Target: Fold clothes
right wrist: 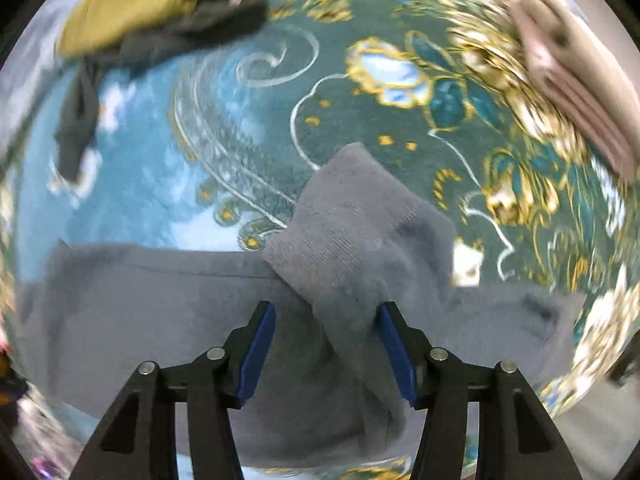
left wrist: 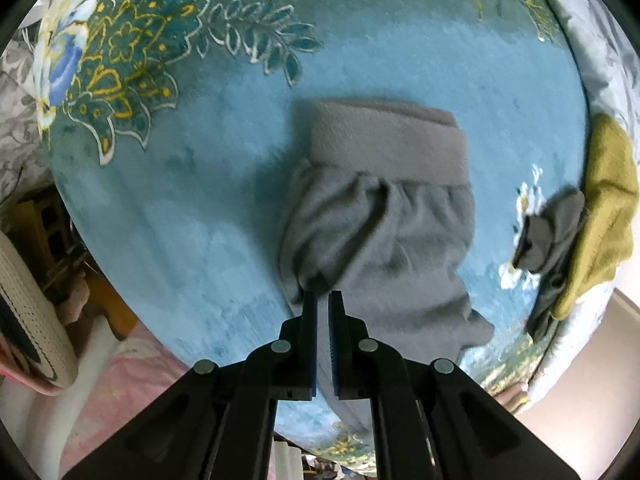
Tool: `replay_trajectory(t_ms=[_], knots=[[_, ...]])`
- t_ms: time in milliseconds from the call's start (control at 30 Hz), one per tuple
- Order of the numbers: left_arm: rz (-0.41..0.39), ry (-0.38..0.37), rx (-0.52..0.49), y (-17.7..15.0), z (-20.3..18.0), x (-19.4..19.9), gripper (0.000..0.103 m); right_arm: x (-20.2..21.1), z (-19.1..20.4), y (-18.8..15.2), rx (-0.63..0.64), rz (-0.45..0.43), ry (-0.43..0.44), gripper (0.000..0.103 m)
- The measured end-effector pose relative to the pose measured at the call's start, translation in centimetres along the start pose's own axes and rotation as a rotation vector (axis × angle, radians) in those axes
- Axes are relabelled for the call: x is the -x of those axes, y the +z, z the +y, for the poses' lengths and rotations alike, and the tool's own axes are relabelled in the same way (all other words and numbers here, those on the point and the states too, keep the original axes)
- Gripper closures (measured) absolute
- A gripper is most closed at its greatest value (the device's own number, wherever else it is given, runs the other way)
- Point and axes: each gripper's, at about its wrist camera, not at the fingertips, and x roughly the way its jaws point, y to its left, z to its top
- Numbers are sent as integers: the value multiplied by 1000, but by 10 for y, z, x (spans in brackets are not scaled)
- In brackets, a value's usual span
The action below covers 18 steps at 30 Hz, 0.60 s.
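Left gripper [left wrist: 323, 294] jaws narrow, pinching the grey sweatpants [left wrist: 384, 208] right at their tips. Right gripper [right wrist: 326, 312] jaws wide, a ribbed cuff [right wrist: 340, 224] between them. Beyond: blue floral blanket [left wrist: 192, 184], one olive garment [left wrist: 604, 216], one dark-grey garment [left wrist: 552, 232].

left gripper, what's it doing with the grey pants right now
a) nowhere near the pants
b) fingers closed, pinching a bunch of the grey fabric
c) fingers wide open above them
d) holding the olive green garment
b: in the left wrist view the left gripper has its fingers almost together, with a bunched fold of the grey pants pinched at their tips; the olive green garment lies off at the side of the blue floral blanket.
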Motion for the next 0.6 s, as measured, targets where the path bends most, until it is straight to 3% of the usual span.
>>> replay_trajectory(t_ms=[33, 67, 167, 333, 433, 600], knots=[[3, -4, -6, -3, 0, 1, 99, -2, -2, 1, -1, 4, -10, 49], [3, -4, -11, -4, -2, 1, 99, -1, -7, 0, -20, 0, -3, 65], [6, -2, -25, -9, -10, 1, 99, 10, -32, -4, -114, -25, 52, 91], [7, 7, -52, -9, -36, 7, 99, 65, -116, -46, -468, -218, 317, 93], [13, 27, -75, -11, -42, 8, 99, 69, -162, -89, -688, -284, 369, 93], [30, 86, -115, -21, -52, 1, 98, -1, -217, -149, -971, -150, 411, 93]])
